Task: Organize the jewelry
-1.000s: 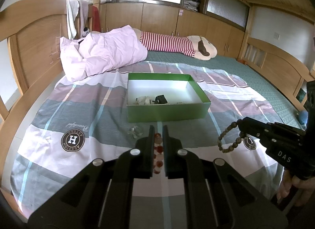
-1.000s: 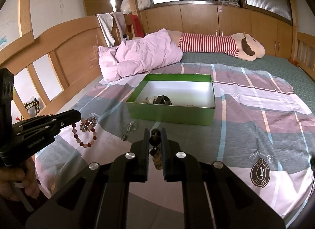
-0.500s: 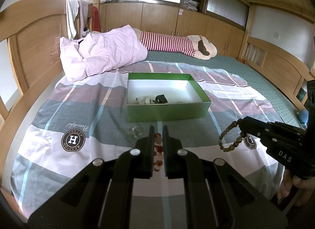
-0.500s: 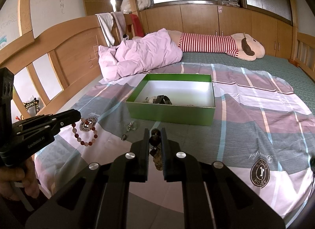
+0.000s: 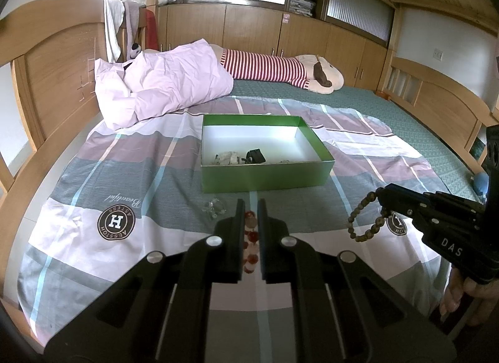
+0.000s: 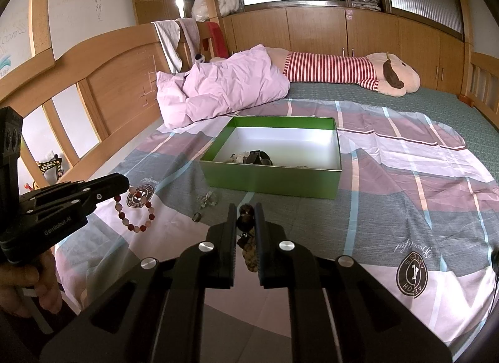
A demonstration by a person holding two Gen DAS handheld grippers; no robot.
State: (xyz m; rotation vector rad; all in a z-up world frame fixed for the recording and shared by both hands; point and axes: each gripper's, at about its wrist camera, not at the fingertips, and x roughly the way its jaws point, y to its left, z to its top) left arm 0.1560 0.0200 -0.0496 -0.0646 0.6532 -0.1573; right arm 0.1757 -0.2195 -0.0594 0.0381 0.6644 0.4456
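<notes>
Bed (image 5: pixel 93 175) with green box (image 5: pixel 265 179): nothing has moved since the earlier frames.
Left gripper (image 5: pixel 250 207) still pinches the red bracelet (image 6: pixel 135 216); right gripper (image 6: pixel 245 210) still pinches the brown bracelet (image 5: pixel 363 222).

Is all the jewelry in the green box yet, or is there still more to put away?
Not yet. A few pieces already lie in the green box. The left gripper holds a red and pink bracelet, the right gripper a brown bead bracelet. A clear piece and a small ring wait on the blanket.
</notes>
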